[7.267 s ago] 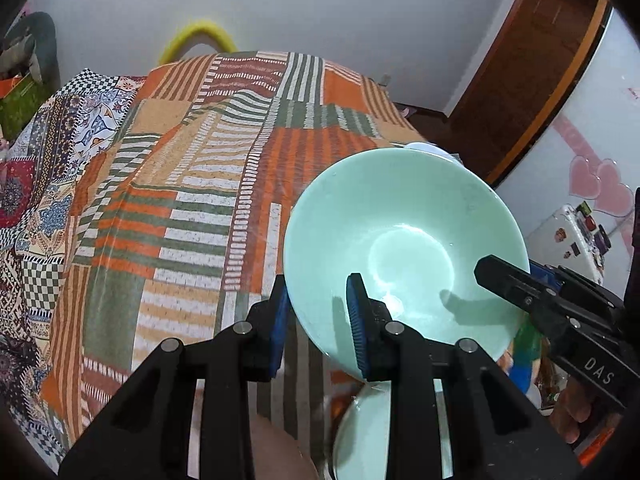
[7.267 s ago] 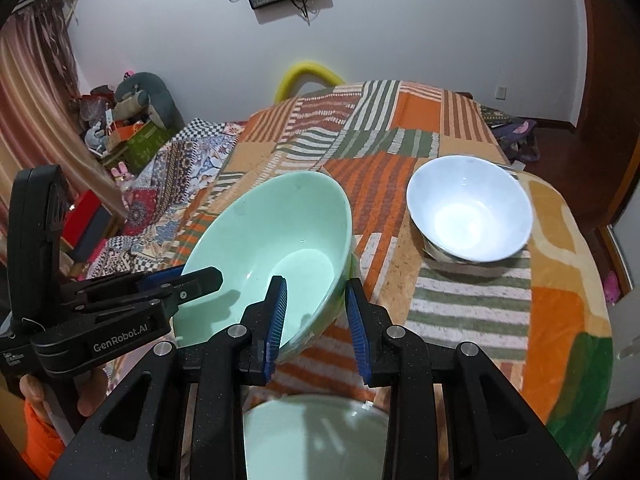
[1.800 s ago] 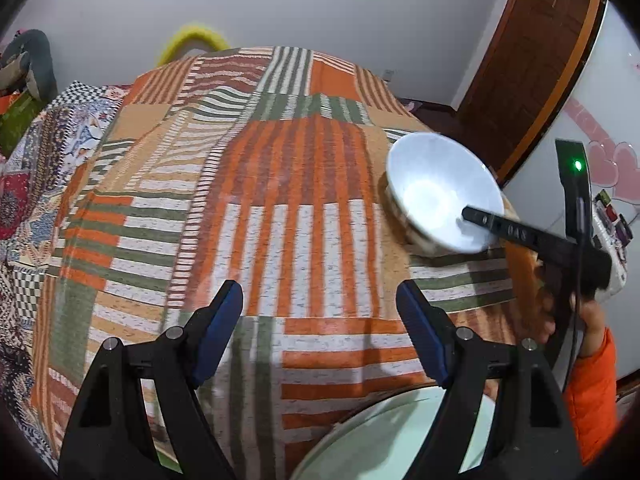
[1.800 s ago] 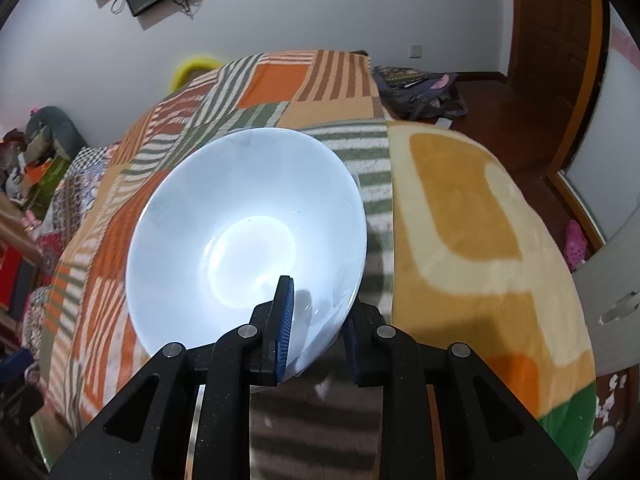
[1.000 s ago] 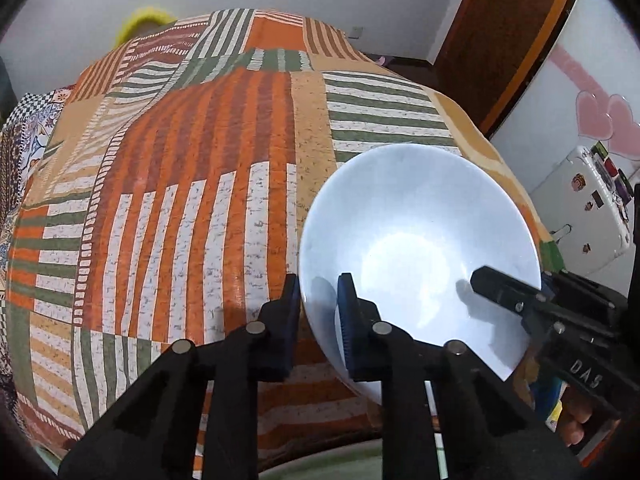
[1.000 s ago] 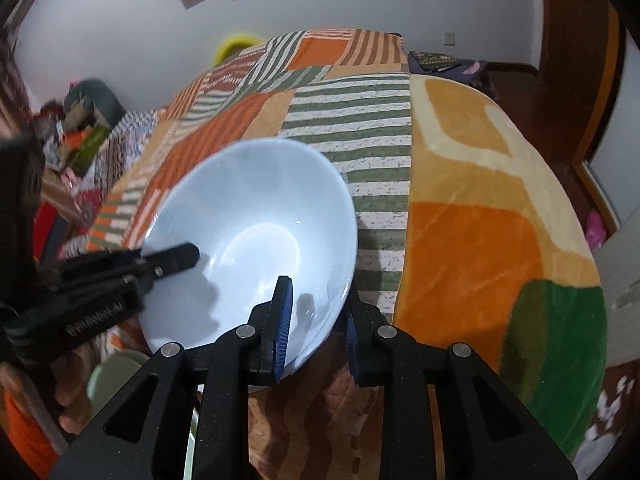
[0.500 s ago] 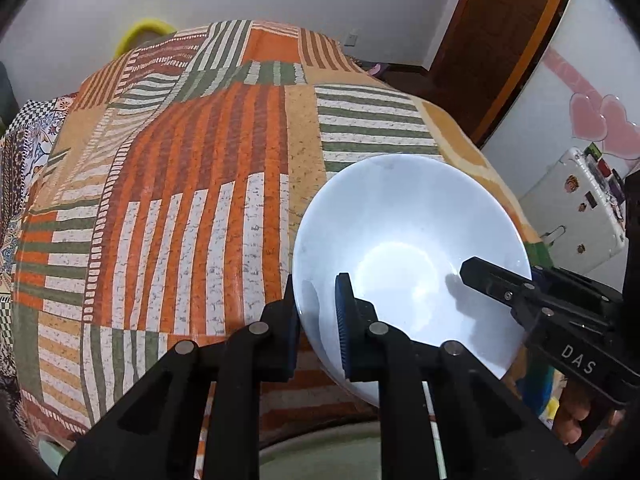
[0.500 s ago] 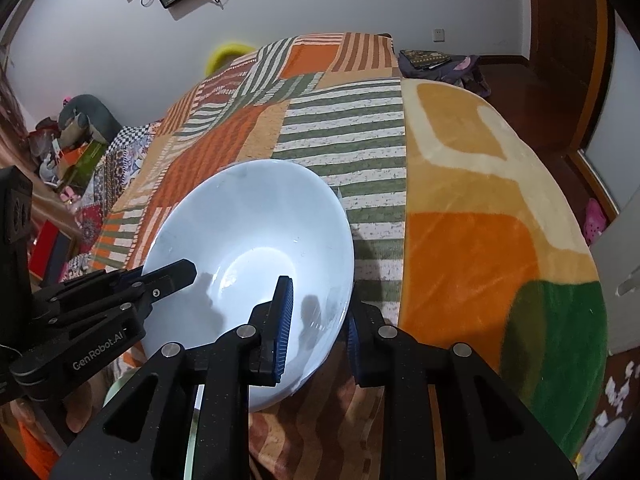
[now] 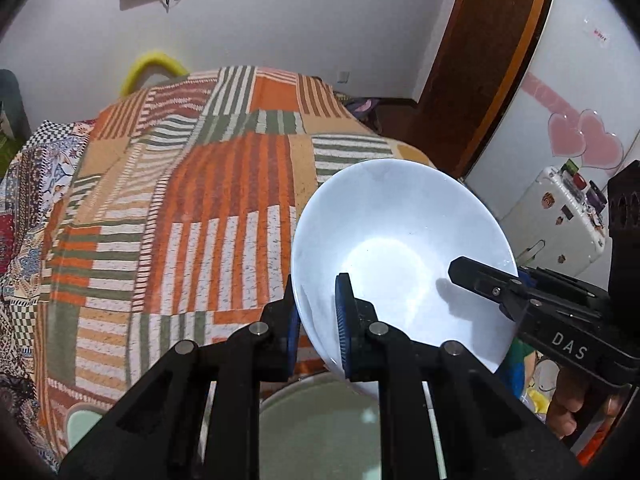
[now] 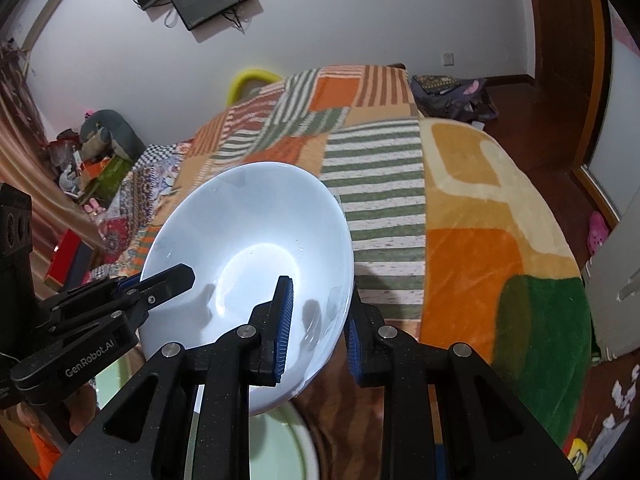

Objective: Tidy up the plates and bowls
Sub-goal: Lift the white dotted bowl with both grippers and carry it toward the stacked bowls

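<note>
A white bowl (image 9: 392,240) is held in the air, tilted, above the striped blanket. My left gripper (image 9: 318,312) is shut on its near-left rim. My right gripper (image 10: 318,320) is shut on the opposite rim; the bowl shows in the right wrist view (image 10: 248,248). Each gripper shows in the other's view: the right one (image 9: 520,292) and the left one (image 10: 120,292). A pale green bowl (image 9: 320,432) sits just below the white one, also in the right wrist view (image 10: 276,448).
The bed has an orange, green and white striped blanket (image 9: 180,200). A second pale green dish edge (image 9: 80,424) shows at lower left. A wooden door (image 9: 480,60) and a white suitcase (image 9: 560,220) stand to the right. Clutter (image 10: 92,168) lies left of the bed.
Both grippers have lifted the white bowl slightly and brought it back toward me, over the green bowl. Both grips are unchanged.
</note>
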Action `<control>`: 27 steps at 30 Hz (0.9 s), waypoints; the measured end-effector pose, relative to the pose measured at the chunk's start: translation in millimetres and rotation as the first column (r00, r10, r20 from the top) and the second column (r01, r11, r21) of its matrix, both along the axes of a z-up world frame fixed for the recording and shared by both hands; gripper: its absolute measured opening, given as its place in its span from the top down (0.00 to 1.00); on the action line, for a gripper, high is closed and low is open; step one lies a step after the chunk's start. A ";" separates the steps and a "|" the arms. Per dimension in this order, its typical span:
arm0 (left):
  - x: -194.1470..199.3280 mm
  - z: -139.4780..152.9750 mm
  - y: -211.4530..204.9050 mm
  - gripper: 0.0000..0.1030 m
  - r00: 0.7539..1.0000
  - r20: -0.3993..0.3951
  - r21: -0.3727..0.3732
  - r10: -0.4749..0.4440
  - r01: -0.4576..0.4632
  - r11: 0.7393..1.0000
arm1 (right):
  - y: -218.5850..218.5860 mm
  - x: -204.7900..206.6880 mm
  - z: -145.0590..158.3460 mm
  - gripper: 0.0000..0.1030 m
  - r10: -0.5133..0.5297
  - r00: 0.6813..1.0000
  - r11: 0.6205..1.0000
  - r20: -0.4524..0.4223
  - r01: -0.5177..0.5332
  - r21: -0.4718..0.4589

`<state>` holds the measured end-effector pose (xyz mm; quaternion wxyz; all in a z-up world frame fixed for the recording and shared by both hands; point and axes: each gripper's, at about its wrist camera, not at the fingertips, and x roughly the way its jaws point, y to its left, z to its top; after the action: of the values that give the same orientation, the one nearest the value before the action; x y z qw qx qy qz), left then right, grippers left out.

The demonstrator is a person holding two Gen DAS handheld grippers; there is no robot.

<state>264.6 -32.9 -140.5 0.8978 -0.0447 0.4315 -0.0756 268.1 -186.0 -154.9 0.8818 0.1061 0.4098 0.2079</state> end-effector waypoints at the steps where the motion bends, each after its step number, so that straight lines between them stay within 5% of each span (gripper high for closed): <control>1: -3.3 2.7 1.6 0.85 1.000 0.005 -0.001 0.002 -0.002 1.000 | 2.0 -1.9 2.4 0.79 0.003 1.000 1.000 0.006 -0.003 -0.001; 27: -119.1 45.7 86.4 0.85 0.987 0.089 -0.031 0.132 -0.130 0.991 | 81.7 -62.8 31.8 0.79 0.131 0.987 0.991 0.096 -0.131 -0.002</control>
<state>145.4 53.5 -94.8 0.9189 -0.0806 0.3855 -0.0239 205.3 -104.3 -123.1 0.8847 0.0708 0.3724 0.2712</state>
